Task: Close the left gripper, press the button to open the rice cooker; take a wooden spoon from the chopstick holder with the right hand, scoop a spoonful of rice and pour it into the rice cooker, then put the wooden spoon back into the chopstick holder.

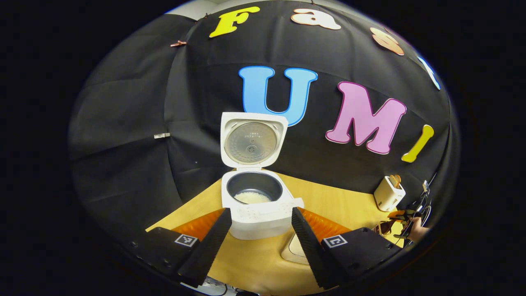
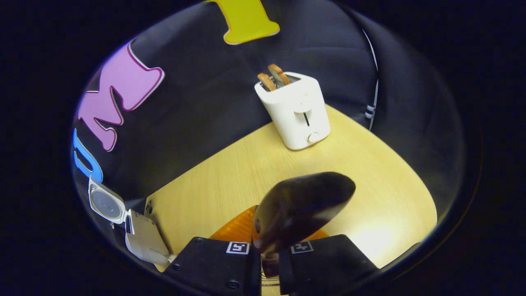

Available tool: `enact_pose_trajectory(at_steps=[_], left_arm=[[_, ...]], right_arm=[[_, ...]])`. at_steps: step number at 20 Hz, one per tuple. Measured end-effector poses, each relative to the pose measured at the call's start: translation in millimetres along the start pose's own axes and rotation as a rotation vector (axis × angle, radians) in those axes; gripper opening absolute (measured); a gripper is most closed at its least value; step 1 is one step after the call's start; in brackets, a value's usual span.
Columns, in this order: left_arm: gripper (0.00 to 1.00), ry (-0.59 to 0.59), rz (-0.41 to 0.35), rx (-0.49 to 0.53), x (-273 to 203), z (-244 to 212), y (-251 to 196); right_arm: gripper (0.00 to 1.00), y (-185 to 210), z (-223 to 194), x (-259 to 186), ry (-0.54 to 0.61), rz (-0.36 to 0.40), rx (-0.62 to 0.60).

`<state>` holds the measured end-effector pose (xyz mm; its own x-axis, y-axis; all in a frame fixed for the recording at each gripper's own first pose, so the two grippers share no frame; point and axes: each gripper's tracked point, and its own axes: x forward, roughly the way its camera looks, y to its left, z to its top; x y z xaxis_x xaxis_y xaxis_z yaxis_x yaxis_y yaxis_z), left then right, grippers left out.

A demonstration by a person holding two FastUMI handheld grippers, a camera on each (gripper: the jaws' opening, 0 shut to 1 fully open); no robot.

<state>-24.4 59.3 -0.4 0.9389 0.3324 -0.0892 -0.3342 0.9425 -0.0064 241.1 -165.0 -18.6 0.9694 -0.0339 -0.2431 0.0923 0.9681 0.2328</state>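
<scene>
Wooden spoon gripped, holder not yet reached

Wooden spoon [image 2: 302,209] is sitting clamped in your right gripper [image 2: 269,263], bowl pointing ahead over the table [image 2: 230,172]. Rice cooker [image 1: 257,205] is standing open with rice inside, between your left gripper's [image 1: 259,246] wide-spread fingers. Toaster [image 2: 295,109] is looming ahead of the spoon; I cannot locate the chopstick holder.

Wooden table [image 2: 230,164], light yellow grain, runs up to the black cloth wall [image 2: 205,90] at the back in both views. White toaster [image 2: 295,110] stands upright near the table's far edge, just in front of the cloth, two brown slices [image 2: 273,77] sticking out of its top slots, lever slot and round knob on the near face. Left gripper view: same toaster [image 1: 388,193] at far right of the table; a pale flat object [image 1: 296,250], partly hidden, lies on the tabletop.
</scene>
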Motion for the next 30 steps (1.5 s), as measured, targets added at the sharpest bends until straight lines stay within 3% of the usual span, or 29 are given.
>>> enact_pose_trajectory(at_steps=[5, 10, 16, 19, 26, 27, 29, 30], left_arm=[[0.95, -0.006, -0.087, 0.048, 12.5, 1.2, -9.0], [0.95, -0.02, -0.222, 0.008, 27.2, 10.2, -2.8], [0.95, 0.007, -0.278, 0.008, 42.0, 2.4, 47.3], [0.94, 0.004, -0.285, 0.086, 48.8, 2.9, 72.7], [0.94, 0.04, -0.323, 0.075, 55.9, -1.5, 102.5], [0.89, 0.056, -0.318, 0.082, 57.6, -6.8, 108.4], [0.94, 0.095, -0.307, 0.097, 61.2, -17.0, 119.6], [0.94, 0.113, -0.304, 0.103, 61.8, -21.5, 124.5]], right_arm=[[0.1, 23.1, 41.8, -52.5, -0.117, -0.012, -0.02], [0.1, 87.2, 44.6, -116.3, -0.173, 0.049, -0.001], [0.1, 176.0, -13.7, -148.5, -0.151, 0.116, -0.005], [0.1, 208.1, -54.9, -146.4, -0.112, 0.13, 0.003], [0.1, 228.9, -130.5, -117.7, -0.083, 0.06, -0.014], [0.1, 227.7, -138.0, -111.4, -0.092, 0.038, -0.023], [0.1, 222.2, -151.8, -100.0, -0.12, -0.005, -0.077], [0.22, 218.4, -160.2, -94.2, -0.126, -0.033, -0.101]])
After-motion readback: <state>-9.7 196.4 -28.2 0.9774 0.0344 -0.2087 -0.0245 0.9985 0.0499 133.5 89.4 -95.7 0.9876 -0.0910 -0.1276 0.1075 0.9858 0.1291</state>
